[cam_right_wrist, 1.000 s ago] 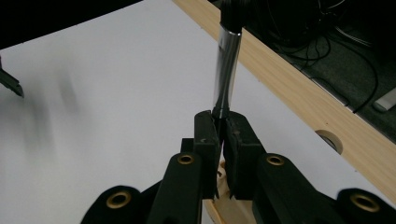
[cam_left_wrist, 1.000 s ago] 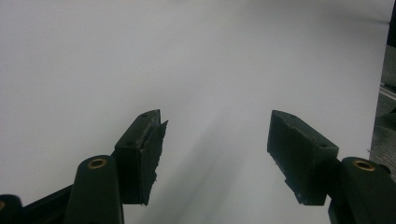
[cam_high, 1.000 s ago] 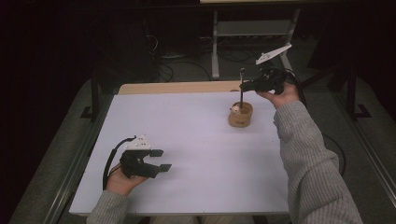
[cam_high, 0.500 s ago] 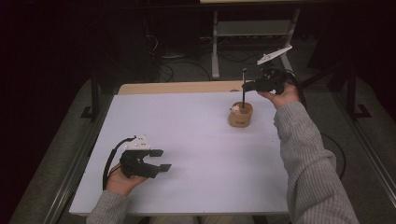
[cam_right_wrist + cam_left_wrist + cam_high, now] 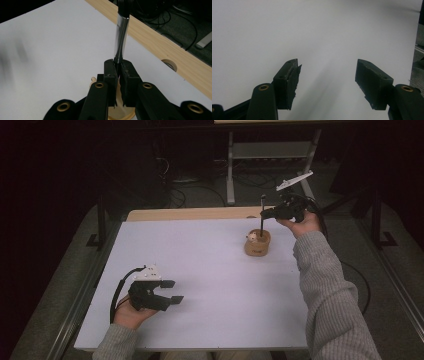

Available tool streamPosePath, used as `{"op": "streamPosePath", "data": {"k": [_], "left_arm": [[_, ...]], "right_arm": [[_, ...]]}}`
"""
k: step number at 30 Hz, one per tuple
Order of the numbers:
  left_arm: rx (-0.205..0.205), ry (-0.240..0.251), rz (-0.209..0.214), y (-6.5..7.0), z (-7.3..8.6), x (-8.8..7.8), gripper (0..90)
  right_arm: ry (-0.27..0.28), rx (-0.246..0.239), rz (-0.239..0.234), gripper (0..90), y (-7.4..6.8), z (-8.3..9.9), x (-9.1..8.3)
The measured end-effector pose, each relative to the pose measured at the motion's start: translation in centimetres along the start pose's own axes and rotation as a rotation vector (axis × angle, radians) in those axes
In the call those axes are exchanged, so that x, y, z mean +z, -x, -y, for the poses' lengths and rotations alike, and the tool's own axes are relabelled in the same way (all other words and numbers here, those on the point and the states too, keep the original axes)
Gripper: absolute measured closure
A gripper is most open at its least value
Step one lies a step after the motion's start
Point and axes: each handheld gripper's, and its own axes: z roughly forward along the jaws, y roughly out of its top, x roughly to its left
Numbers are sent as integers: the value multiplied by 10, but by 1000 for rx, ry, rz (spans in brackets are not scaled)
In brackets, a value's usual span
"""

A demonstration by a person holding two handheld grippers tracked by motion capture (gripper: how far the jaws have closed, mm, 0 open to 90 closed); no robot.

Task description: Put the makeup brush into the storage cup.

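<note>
The wide white matte table top point(image 5: 210, 285) has a bare pale-wood strip point(image 5: 200, 213) along its far edge and metal side rails; most of its surface lies free, with a broad open stretch between the two hands.

The left gripper point(image 5: 172, 291), a black two-jaw tool with a white plate and a looping black cable, rests low near the table's near-left corner. In the left gripper view its jaws point(image 5: 327, 80) stand well apart with nothing but white surface between them; the inner pad point(image 5: 295, 80) of one jaw looks frayed and ragged at its edge.

The right gripper point(image 5: 267, 213) is held above the far-right part of the table, close to the wooden strip, a grey three-cornered plate sticking up from it. Its jaws are clenched on a slim black pen-like stick with a shiny silver metal band point(image 5: 121, 37), which stands nearly upright. From above, the stick's lower end point(image 5: 261, 227) points down into a small rounded light-wood holder point(image 5: 258, 245), which sits on the white top near the far-right side and carries a small pale object. The right gripper view adds the silver band, the rounded rim of the holder beneath the jaws, and a round hole in the wooden strip point(image 5: 169, 64).
</note>
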Motion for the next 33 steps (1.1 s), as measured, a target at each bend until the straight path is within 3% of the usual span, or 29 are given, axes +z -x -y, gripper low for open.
{"op": "streamPosePath", "data": {"k": [33], "left_arm": [[-16,4,6,0,0,2,342]], "right_arm": [[1,42,-6,830,9,23,14]]}}
